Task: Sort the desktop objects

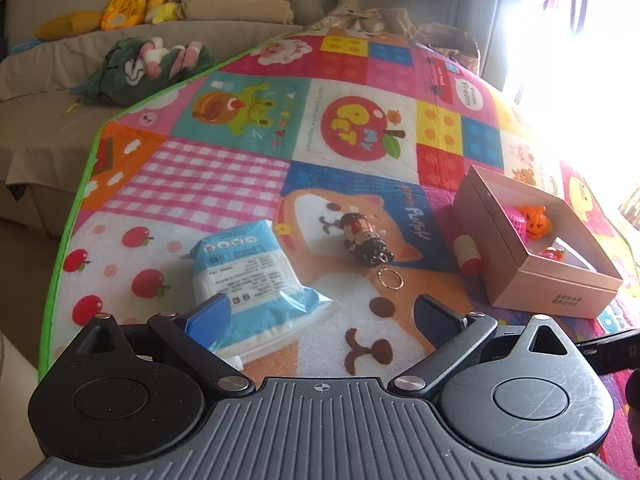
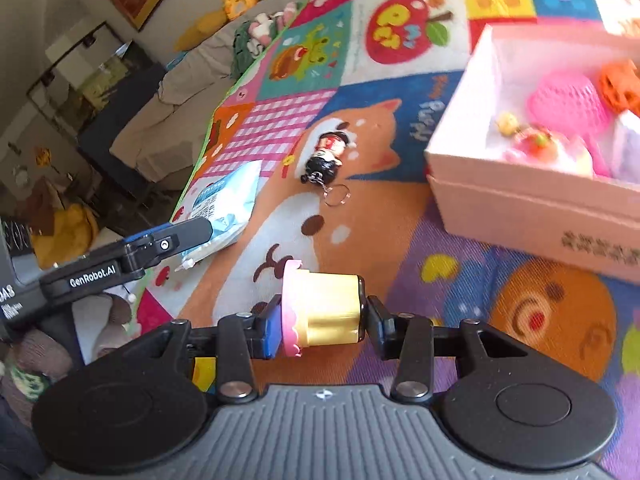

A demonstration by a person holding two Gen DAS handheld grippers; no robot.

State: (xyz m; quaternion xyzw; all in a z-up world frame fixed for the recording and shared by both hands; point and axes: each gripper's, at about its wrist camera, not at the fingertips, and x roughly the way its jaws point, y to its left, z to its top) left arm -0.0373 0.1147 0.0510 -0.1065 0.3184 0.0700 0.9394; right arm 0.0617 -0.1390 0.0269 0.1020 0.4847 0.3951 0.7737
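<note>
The left gripper [image 1: 322,316] is hanging with its jaws spread wide and nothing between them, its blue pad overlapping a blue-and-white tissue pack [image 1: 248,276] lying at about 10 o'clock. The right gripper [image 2: 322,322] is clamping a yellow cake toy with a pink frilled top [image 2: 320,308], pads pressing both ends. Both are hovering over a bright patchwork play mat [image 1: 224,184], with a beige sofa [image 1: 48,128] and plush toys [image 1: 132,0] lying at 11 o'clock. A figurine keychain [image 1: 366,240] is lying at 12 o'clock, and an open cardboard box [image 1: 560,284], already containing an orange pumpkin toy [image 1: 536,218], is sitting at 2 o'clock beside a small red-capped roll [image 1: 467,256].
</note>
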